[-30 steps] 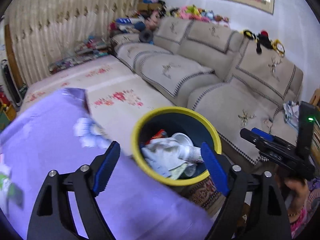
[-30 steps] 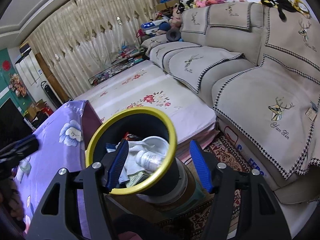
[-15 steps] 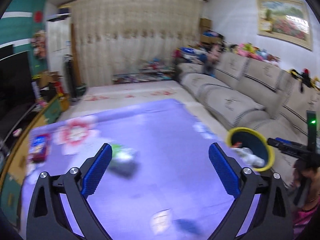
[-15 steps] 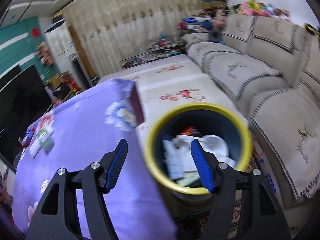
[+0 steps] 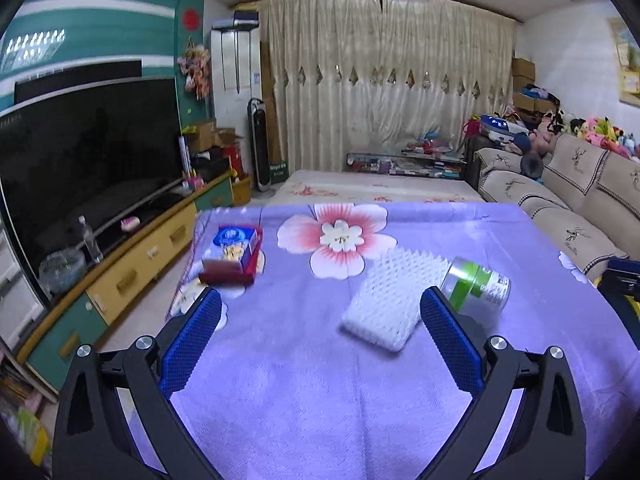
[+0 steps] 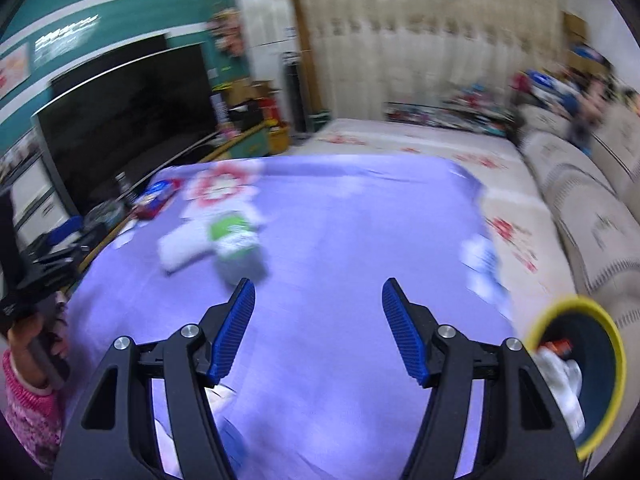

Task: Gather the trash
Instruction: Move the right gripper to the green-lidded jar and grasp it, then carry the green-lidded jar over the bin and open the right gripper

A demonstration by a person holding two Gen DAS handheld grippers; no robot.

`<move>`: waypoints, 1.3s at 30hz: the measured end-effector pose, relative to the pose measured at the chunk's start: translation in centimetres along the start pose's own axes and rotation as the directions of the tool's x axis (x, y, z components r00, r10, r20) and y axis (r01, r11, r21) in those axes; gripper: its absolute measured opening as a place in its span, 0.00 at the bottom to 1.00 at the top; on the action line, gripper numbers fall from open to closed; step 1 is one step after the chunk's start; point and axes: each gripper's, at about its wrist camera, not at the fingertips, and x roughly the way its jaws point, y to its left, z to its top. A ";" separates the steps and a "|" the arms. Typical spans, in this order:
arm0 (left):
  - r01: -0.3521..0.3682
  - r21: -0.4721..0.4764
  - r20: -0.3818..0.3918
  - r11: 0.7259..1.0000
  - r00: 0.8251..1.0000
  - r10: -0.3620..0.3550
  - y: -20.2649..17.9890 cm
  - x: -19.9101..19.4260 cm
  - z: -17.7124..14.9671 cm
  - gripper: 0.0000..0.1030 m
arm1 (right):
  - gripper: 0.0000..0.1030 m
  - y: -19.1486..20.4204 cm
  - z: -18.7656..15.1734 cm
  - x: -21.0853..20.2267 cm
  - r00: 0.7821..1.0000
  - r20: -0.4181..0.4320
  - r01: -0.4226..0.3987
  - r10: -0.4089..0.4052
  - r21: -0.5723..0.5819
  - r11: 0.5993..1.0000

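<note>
1. The left gripper [image 5: 320, 328], black-framed with blue ribbed pads, hangs over a purple floral-print cloth [image 5: 320, 400] covering a table, its jaws spread wide and empty.
2. Just beyond its right finger lies a white spiky foam fruit sleeve [image 5: 394, 300], flat on the cloth.
3. A silver can with a green label [image 5: 478, 286] lies on its side, touching the far right edge of the foam sleeve.
4. Further left, near the table's edge, sits an open red cardboard box with a blue-and-white picture [image 5: 236, 254].
5. The right gripper [image 6: 318, 330], of the same build, is held above the near part of the cloth with its jaws parted and nothing between them.
6. In the motion-blurred right wrist view, the foam sleeve [image 6: 182, 248] and the green-labelled can [image 6: 236, 246] sit ahead and left of the fingers.
7. A dark round waste bin with a yellow rim [image 6: 618, 360] stands off the table's right corner, holding white crumpled wrappers [image 6: 560, 380] and a red scrap.
8. At the left edge, a person's hand [image 6: 28, 332] in a pink patterned sleeve grips the other tool's handle.
9. A beige sofa [image 5: 580, 200] lines the right wall; a large dark television [image 5: 88, 152] faces it.
</note>
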 end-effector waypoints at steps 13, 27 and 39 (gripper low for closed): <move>0.042 0.013 -0.022 0.999 0.999 -0.042 -2.4 0.0 -0.5 0.95 | 0.66 5.5 2.5 11.0 0.983 -0.133 -0.146 0.127 -0.152 0.977; 0.117 -0.017 -0.064 0.993 0.991 -0.118 -3.2 0.8 -1.2 0.95 | 0.52 6.5 2.4 15.2 0.967 -0.192 -0.192 0.165 -0.134 0.972; 0.122 0.001 -0.085 0.992 0.989 -0.122 -4.1 1.3 -1.5 0.95 | 0.49 6.1 2.0 11.4 0.972 -0.167 -0.182 0.164 -0.104 0.978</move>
